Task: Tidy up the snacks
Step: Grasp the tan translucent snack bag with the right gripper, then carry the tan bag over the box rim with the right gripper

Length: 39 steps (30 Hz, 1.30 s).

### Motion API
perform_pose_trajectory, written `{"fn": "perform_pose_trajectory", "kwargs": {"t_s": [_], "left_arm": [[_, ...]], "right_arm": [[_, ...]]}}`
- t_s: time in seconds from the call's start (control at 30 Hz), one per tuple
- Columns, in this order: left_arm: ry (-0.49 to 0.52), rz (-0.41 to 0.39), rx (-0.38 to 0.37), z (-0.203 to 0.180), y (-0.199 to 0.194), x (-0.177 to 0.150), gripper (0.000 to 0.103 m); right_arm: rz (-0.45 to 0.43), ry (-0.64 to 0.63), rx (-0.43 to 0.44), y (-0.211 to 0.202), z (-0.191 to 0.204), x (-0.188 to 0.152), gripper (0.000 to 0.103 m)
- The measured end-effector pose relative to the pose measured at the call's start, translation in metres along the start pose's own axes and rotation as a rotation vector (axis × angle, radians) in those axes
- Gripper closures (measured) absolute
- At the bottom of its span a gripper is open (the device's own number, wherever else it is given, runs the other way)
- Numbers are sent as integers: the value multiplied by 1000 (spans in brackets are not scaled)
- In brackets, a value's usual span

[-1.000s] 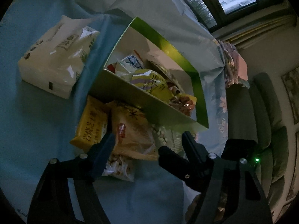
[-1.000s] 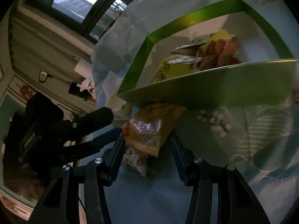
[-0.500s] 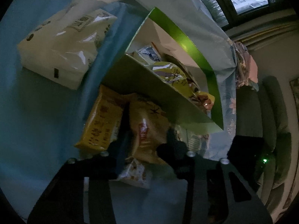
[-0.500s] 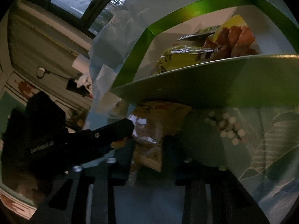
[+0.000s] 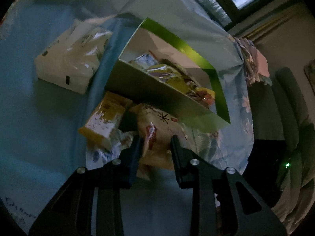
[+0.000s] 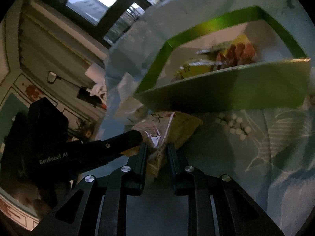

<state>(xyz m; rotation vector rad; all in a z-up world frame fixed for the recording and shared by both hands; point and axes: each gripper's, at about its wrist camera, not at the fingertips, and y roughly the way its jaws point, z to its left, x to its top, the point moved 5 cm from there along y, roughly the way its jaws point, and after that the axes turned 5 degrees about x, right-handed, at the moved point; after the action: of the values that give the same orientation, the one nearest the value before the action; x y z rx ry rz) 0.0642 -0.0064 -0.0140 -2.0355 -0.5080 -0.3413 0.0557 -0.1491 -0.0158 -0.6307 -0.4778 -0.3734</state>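
Observation:
A tan snack bag [image 5: 157, 135] lies on the blue cloth in front of a green box [image 5: 157, 96]. My left gripper [image 5: 155, 139] has closed on its near end. My right gripper [image 6: 156, 147] is closed on the same tan bag [image 6: 169, 129] from the other side, and the left gripper's finger [image 6: 126, 139] shows beside it. A yellow snack bag [image 5: 106, 122] lies just left of the tan one. The green box [image 6: 236, 86] holds several snack packets [image 5: 169, 74]. The room is dim.
A cream tissue pack [image 5: 70, 59] lies left of the box. Clear wrapped packets [image 5: 102, 153] lie under the yellow bag. A floral cloth [image 6: 256, 137] covers the surface. A sofa [image 5: 287, 102] stands to the right, windows [image 6: 92, 5] behind.
Both grippers have moved in over the tan snack bag and narrowed from wide open to closed on it. The left view has drawn nearer to the box.

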Motion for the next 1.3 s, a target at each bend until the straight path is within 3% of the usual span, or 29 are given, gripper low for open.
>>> {"fn": "perform_pose_trajectory", "kwargs": {"t_s": [0.3,0.57,0.9,1.3], "left_arm": [[99,-90,-12,-35,-25,-6,71],[171,-135,-28,-69,-24,14,71],[211,-167,-38,-89,-5,54,71],[207,-168,-39,-94,35,99,70]], "right_arm": [[-91,-69,16,-43,27,8,81],[-164,-108,-5,-65,31,34,81],[-219,-116,-13,-63,18,81,81],[-217,-126,-51,-44,-10,117,81]]}}
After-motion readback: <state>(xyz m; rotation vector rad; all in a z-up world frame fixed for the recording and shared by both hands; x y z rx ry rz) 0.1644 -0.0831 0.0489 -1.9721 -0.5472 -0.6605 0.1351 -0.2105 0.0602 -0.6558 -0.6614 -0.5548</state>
